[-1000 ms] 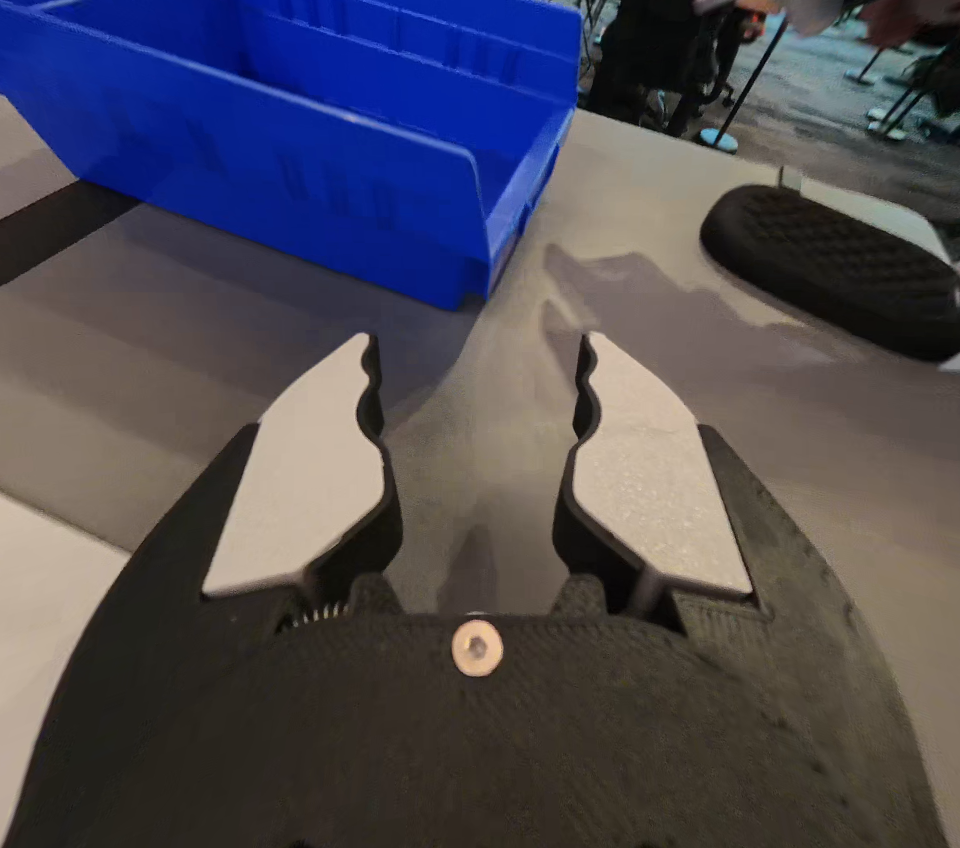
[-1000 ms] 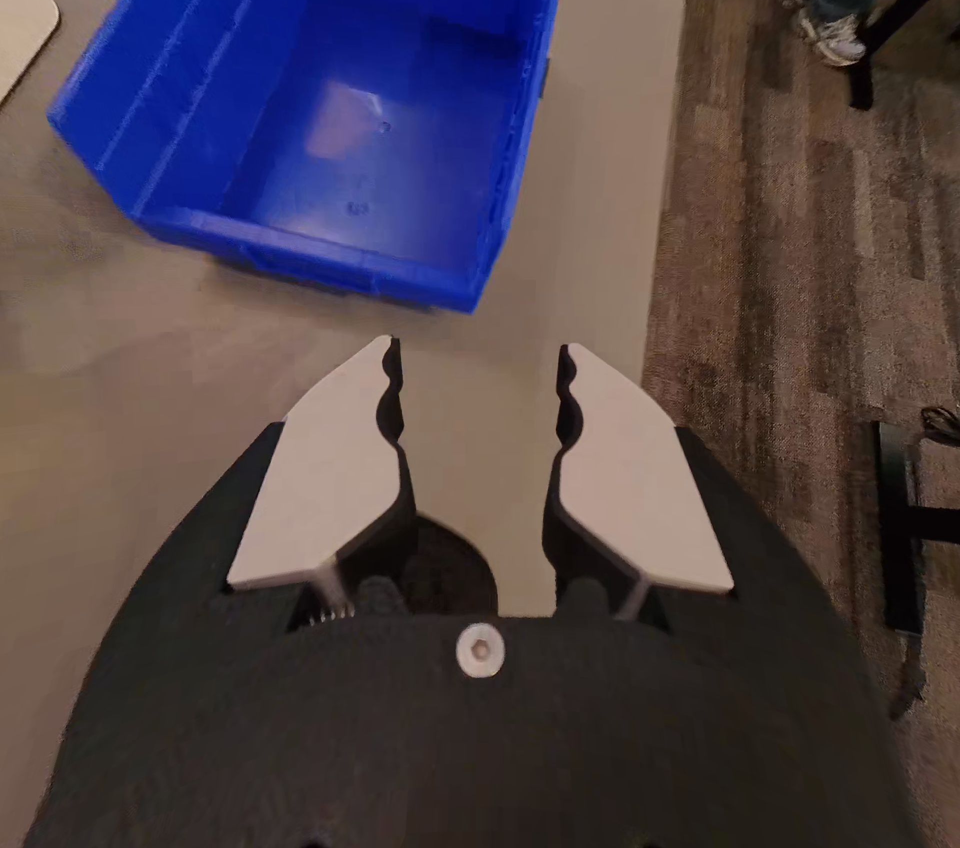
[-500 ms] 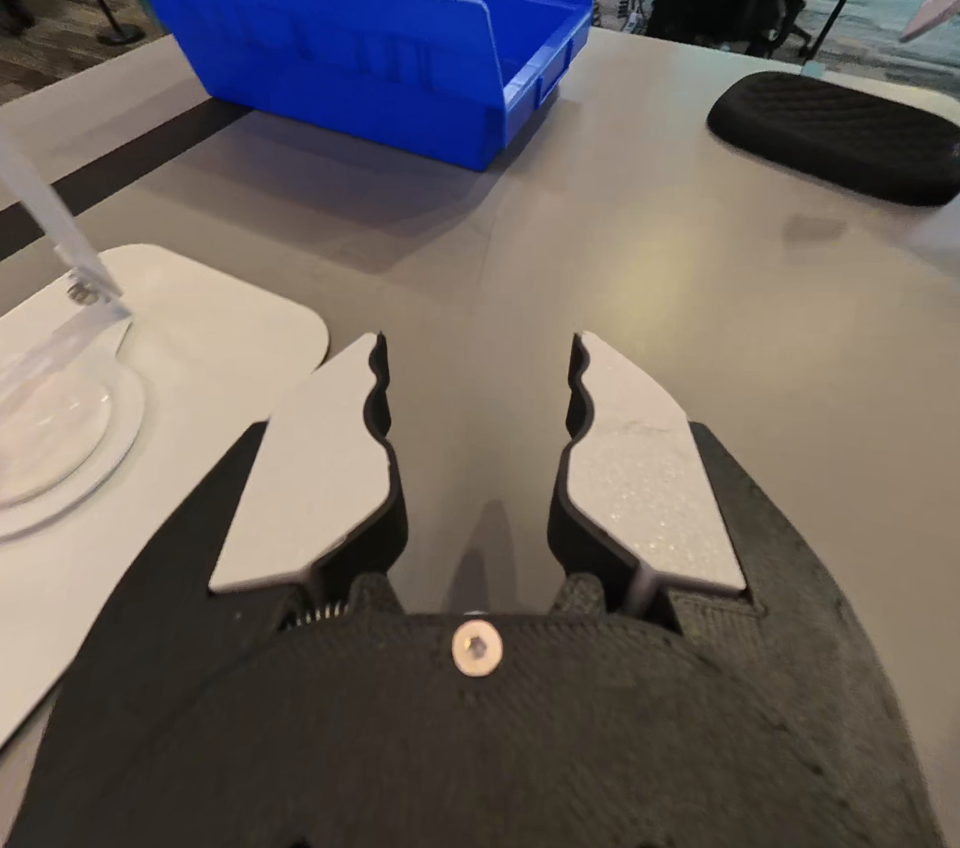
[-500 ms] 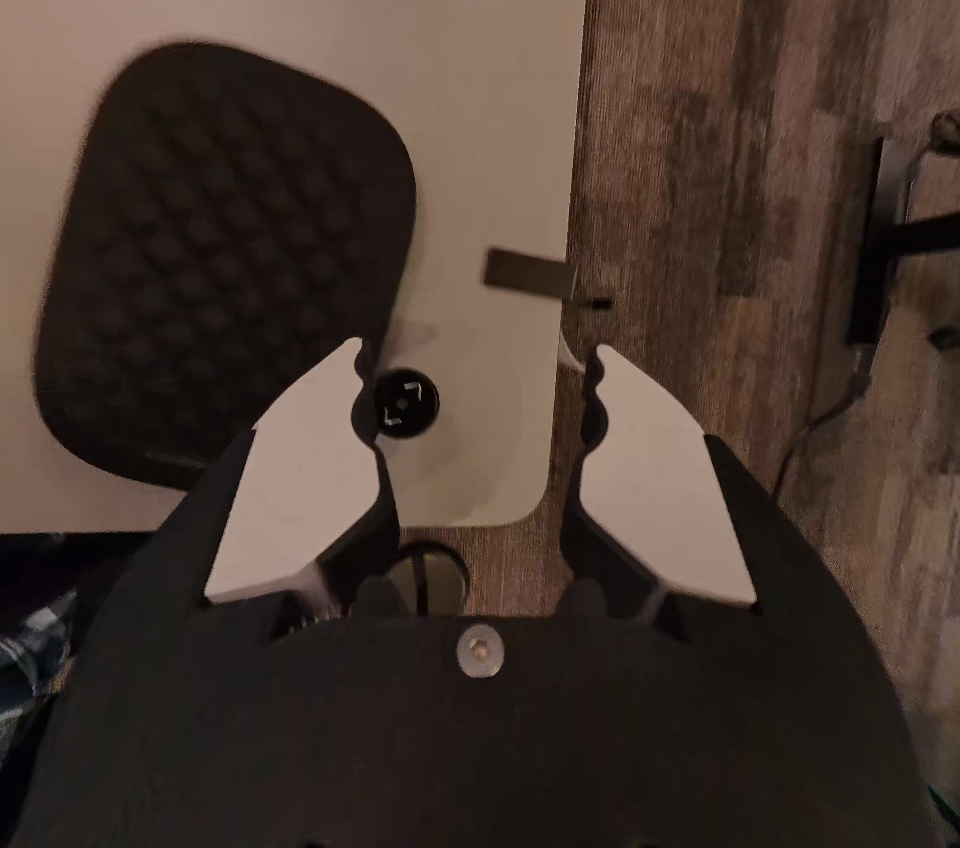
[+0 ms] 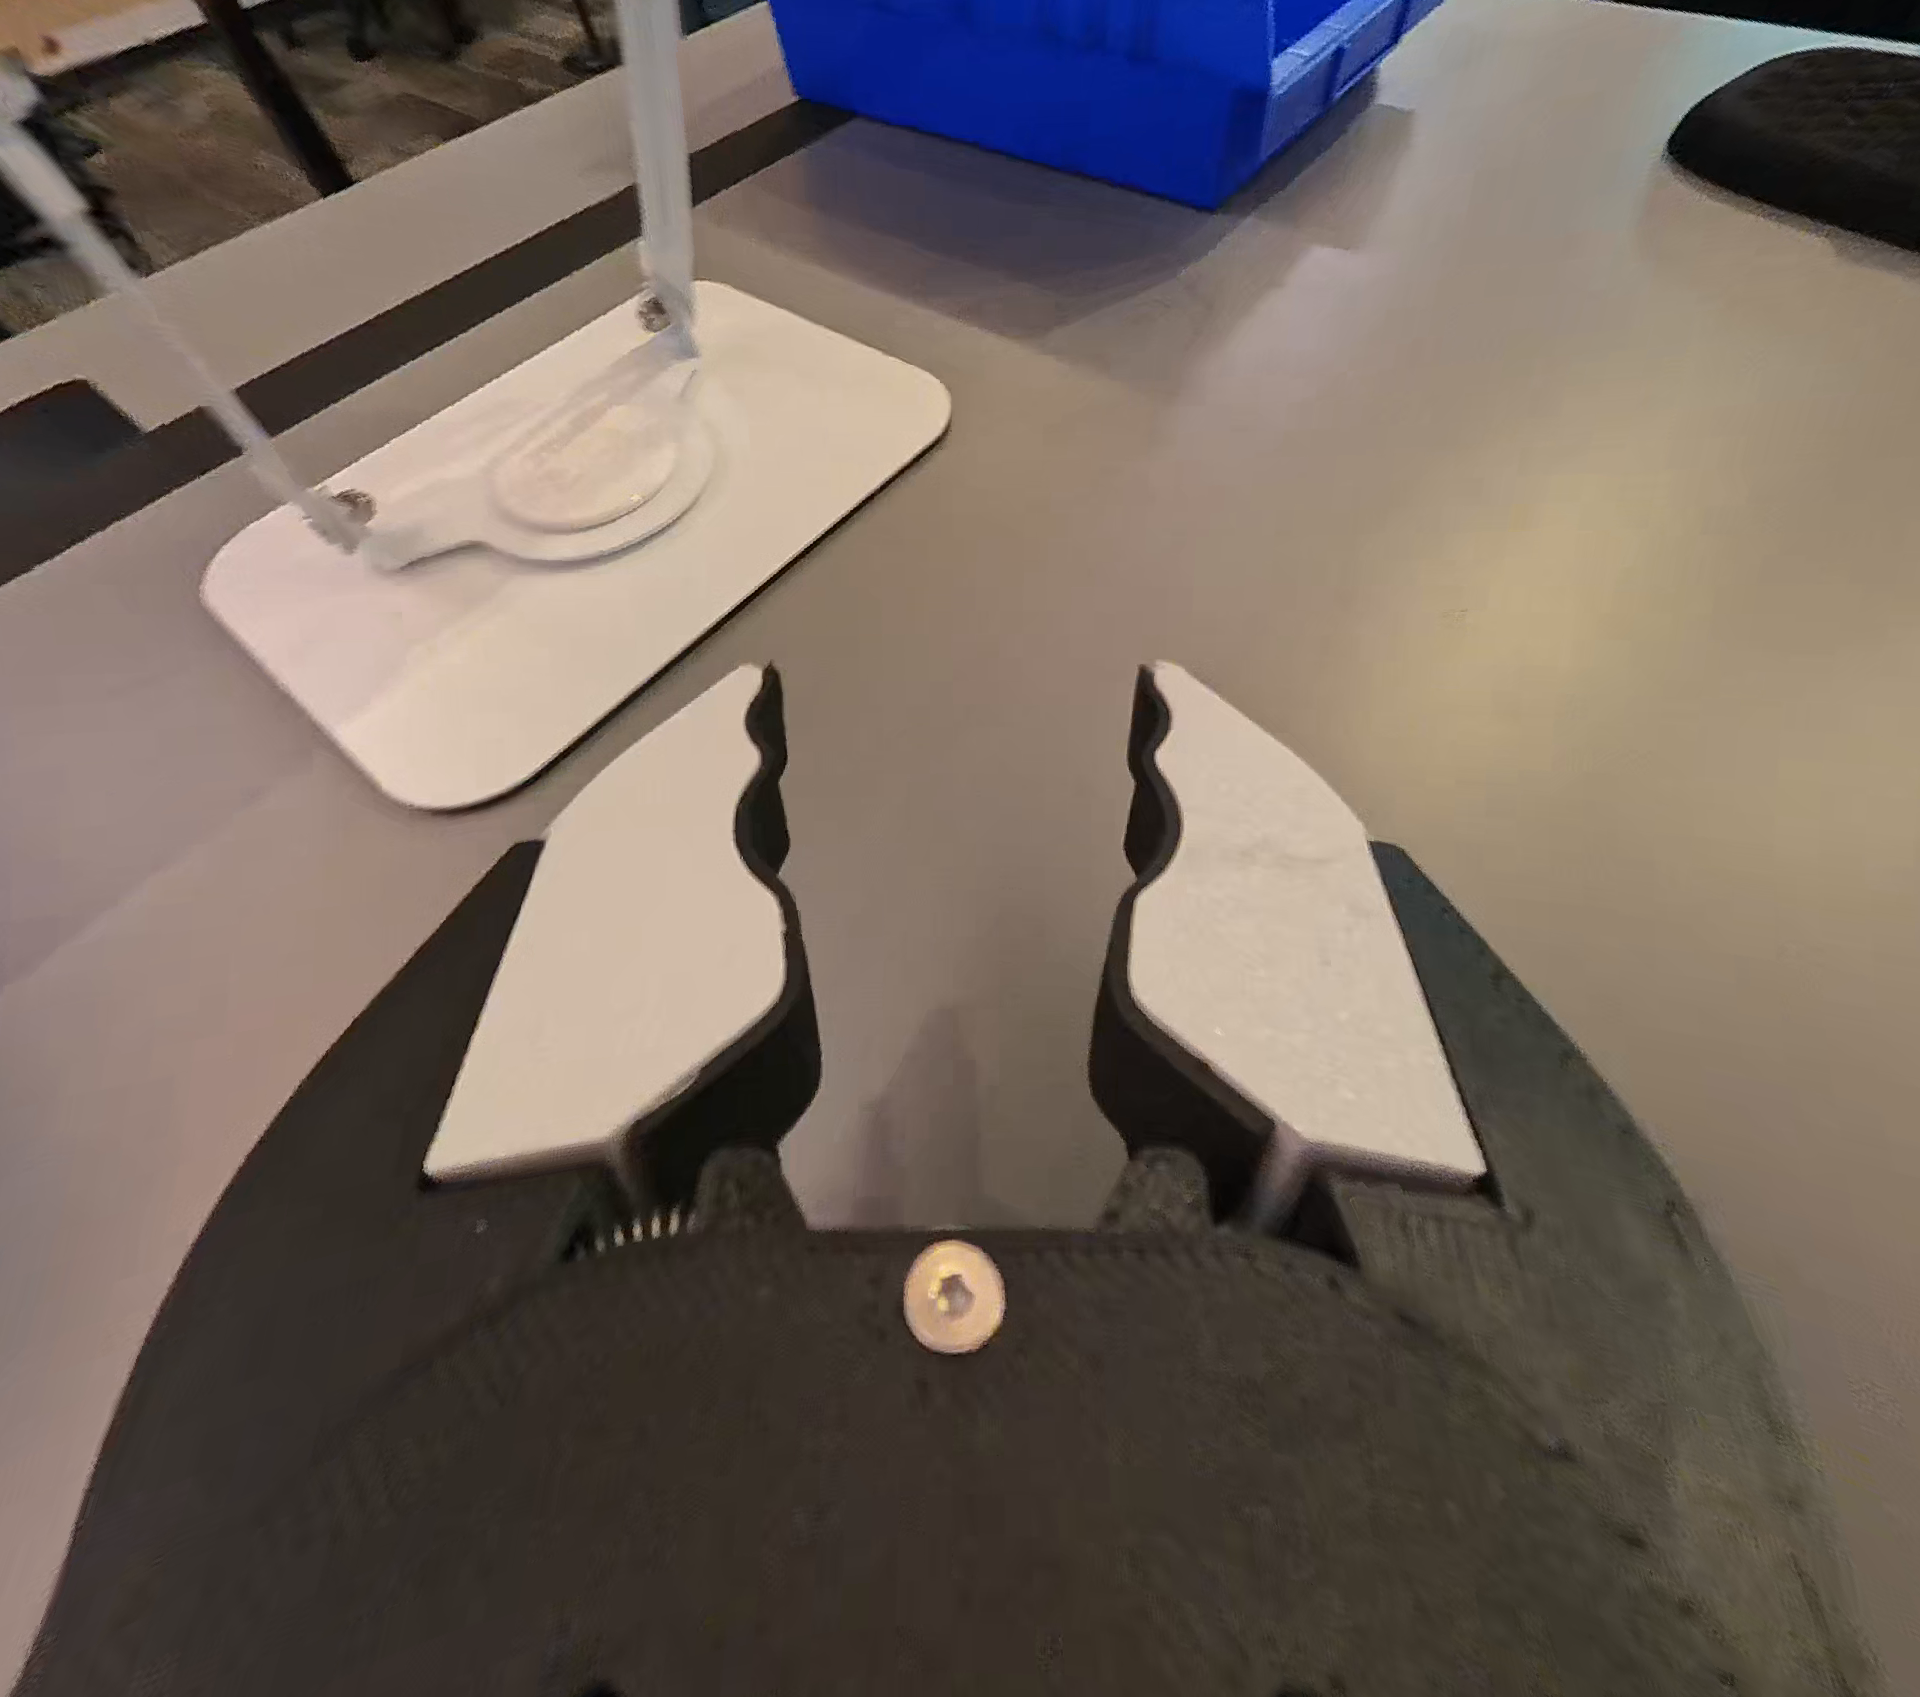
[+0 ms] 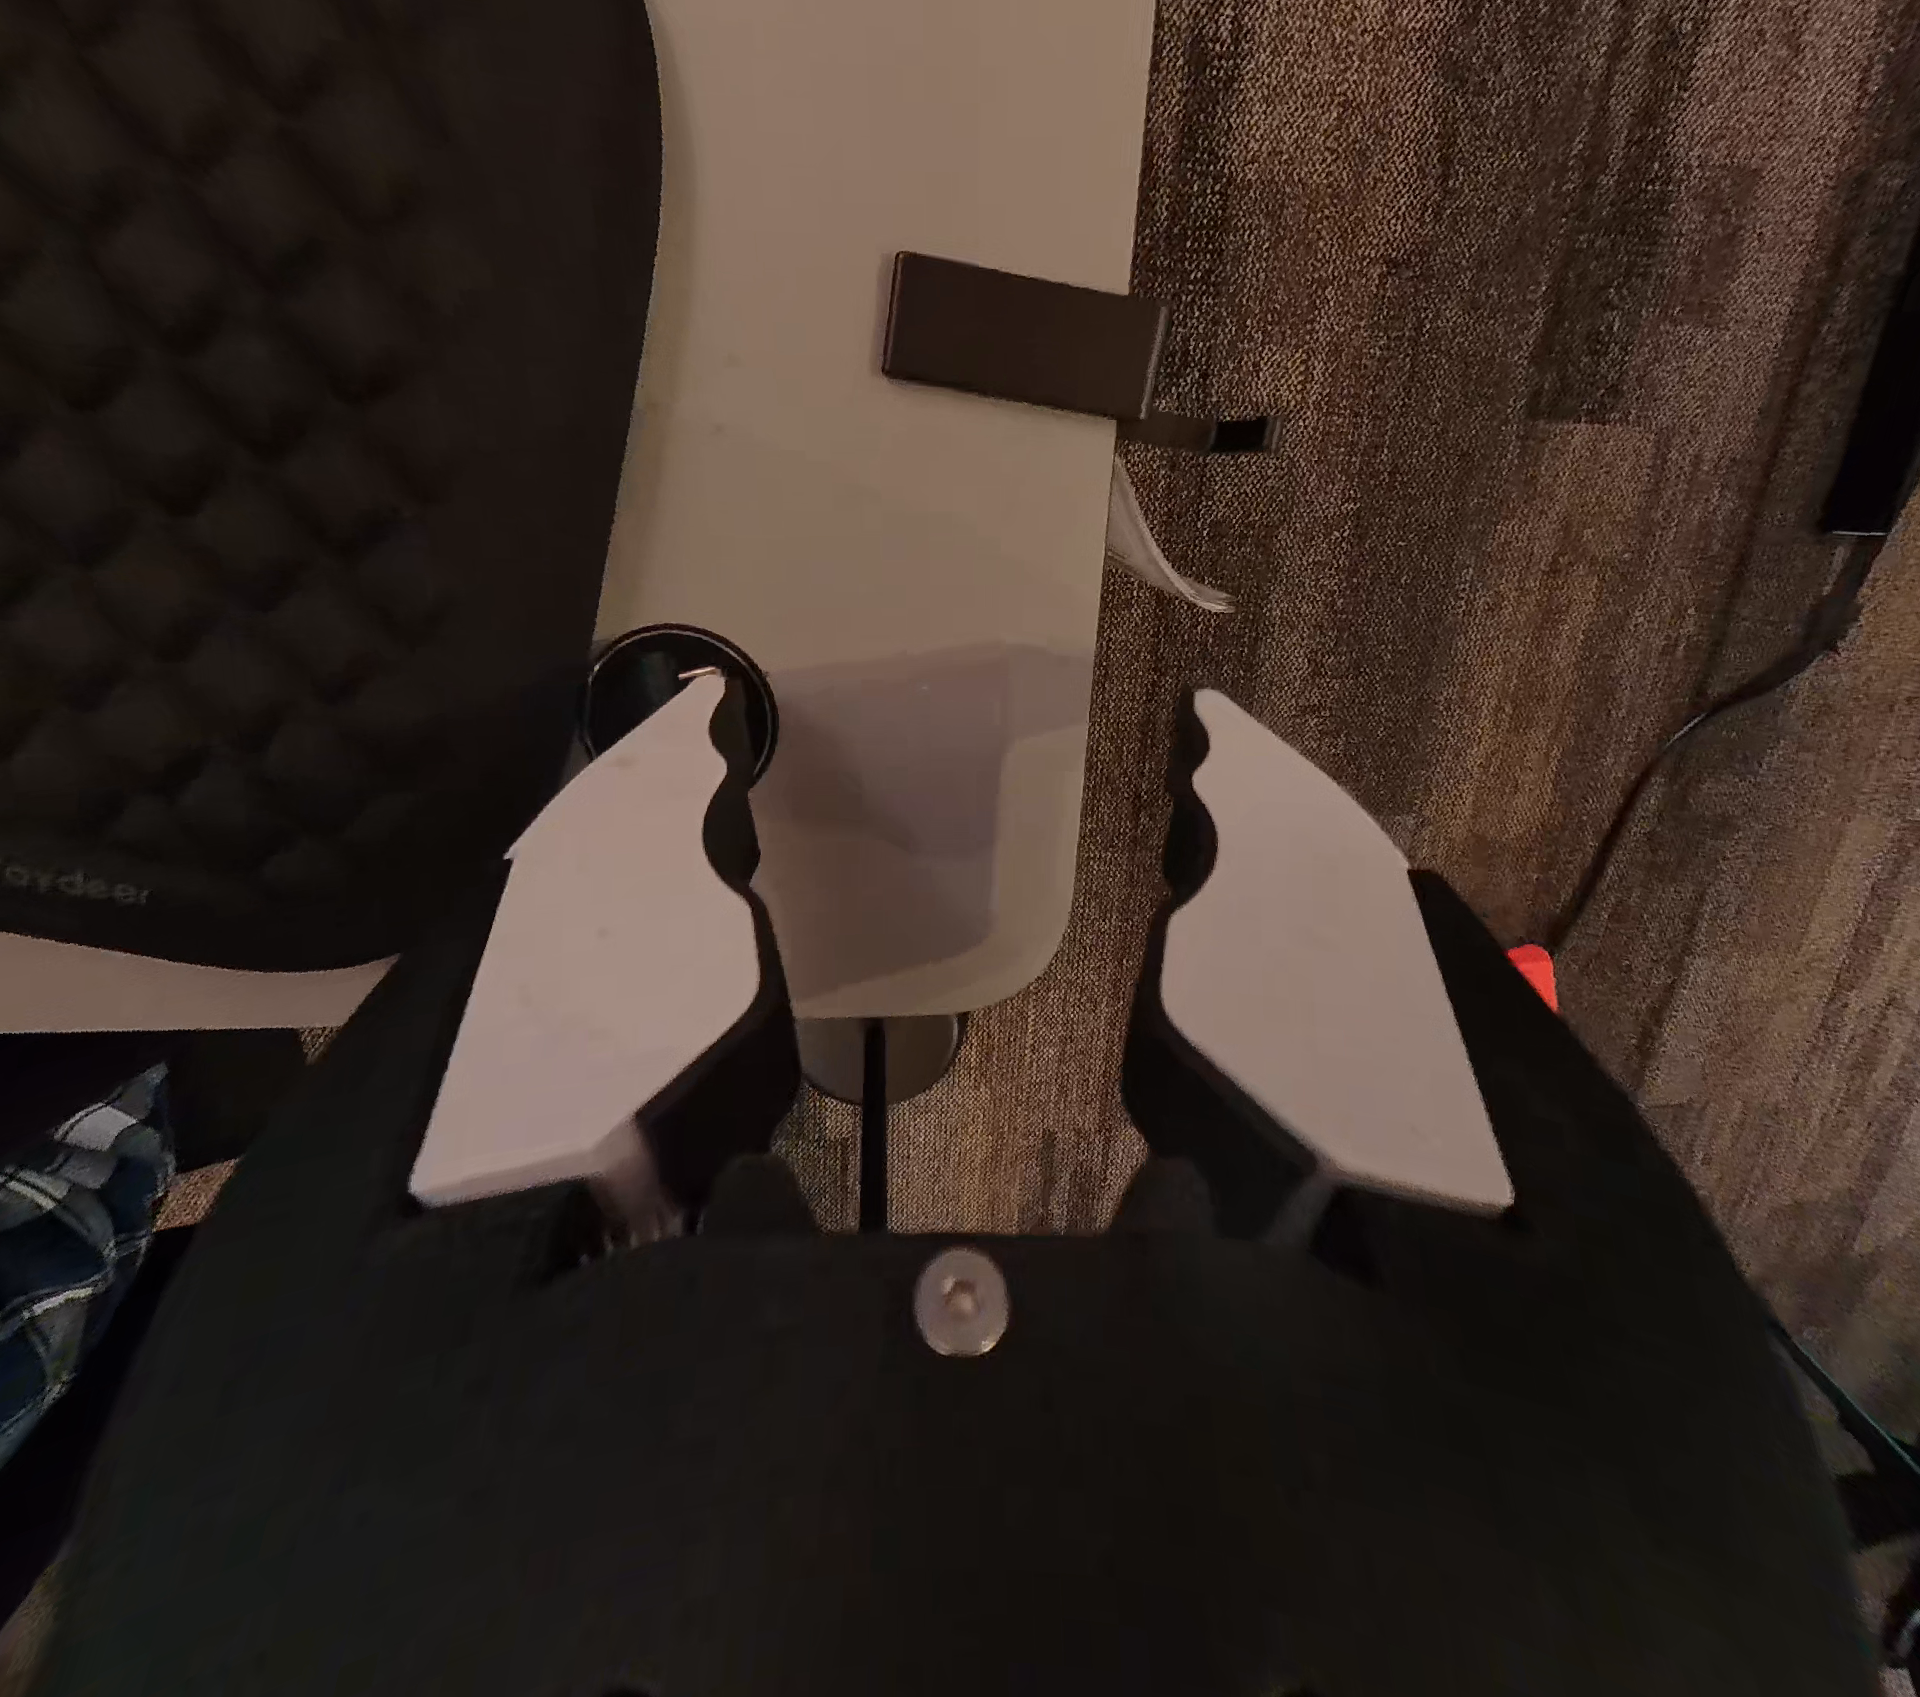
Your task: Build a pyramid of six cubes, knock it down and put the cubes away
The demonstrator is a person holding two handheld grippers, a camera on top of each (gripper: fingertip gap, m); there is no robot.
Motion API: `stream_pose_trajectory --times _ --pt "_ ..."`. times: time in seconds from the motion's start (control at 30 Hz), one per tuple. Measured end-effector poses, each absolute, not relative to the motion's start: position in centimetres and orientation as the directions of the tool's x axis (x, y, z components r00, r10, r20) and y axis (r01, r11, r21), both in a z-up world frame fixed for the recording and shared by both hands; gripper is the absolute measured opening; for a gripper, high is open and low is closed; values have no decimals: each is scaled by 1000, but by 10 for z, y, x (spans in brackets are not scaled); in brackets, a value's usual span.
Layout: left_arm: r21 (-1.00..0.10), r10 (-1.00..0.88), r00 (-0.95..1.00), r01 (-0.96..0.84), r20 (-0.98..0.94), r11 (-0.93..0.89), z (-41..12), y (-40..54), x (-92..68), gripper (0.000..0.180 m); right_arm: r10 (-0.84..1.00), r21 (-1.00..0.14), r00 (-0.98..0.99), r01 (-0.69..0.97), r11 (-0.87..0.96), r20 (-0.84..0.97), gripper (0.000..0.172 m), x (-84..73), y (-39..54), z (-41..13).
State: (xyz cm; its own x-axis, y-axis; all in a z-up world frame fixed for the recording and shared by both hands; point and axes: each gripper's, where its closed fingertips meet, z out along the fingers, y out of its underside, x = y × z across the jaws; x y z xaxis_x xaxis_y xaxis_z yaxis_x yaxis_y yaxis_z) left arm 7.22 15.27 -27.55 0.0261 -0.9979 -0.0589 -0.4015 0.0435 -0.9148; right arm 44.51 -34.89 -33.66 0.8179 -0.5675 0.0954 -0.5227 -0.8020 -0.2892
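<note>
— What could go wrong from here?

— Mostly a search problem. No cubes show in either view, so I cannot tell where they are. The blue bin (image 5: 1122, 16) sits at the top centre of the left wrist view, and what shows of its inside is bare. The left gripper (image 5: 954, 691) is spread wide over bare grey table (image 5: 1351, 556), nothing between its fingers. The right gripper (image 6: 956, 712) is likewise released and empty, hanging over the table's corner with carpet (image 6: 1507, 193) on the right of the frame. A careless sweep there could clip the black clamp (image 6: 1023, 333) at the edge.

— And on the left?

— The white plate (image 5: 582, 608), centre left, carries thin clear struts that look easy to snag.

— Materials?

— Bin: rigid moulded plastic, ribbed walls. Table: smooth, matte. The black pad (image 6: 291, 297), upper left of the right view, is quilted and soft-looking. Gripper fingers: flat pale faces with wavy black inner edges.
</note>
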Motion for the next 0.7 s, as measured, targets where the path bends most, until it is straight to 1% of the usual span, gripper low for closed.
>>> stream_pose_trajectory --times 0.13,0.27,0.37,0.47,0.5,0.57,0.63,0.67,0.7 --pt "-924 -995 68 -381 -71 40 -272 164 63 62 -569 -299 820 -528 -795 64 75 442 -348 -339" --pt "-926 -999 44 -377 -28 9 -272 166 77 62 -569 -278 820 -534 -799 59 78 443 -349 -340" --pt "-924 -999 39 -381 -31 14 -272 170 82 62 -548 -255 833 -514 -819 77 75 443 -347 -339" --pt "-919 -1000 29 -394 -13 1 -279 171 84 61 -529 -209 842 -501 -840 107 83 440 -349 -338" --pt "-916 -1000 23 -400 -12 2 -281 170 85 61 -527 -208 841 -498 -842 118 83 440 -349 -337" --pt "-911 -1000 11 -412 -14 8 -285 169 87 61 -523 -222 845 -492 -842 110 78 440 -345 -337" --pt "-906 -1000 3 -422 -25 21 -288 168 89 61 -529 -211 841 -499 -841 117 82 443 -348 -337" --pt "-904 -1000 -1 -426 -31 29 -289 168 90 61 -522 -207 846 -494 -844 109 79 442 -347 -337" --pt "-903 -999 -5 -428 -35 34 -289 169 91 61 -516 -202 852 -492 -847 89 80 439 -346 -338"
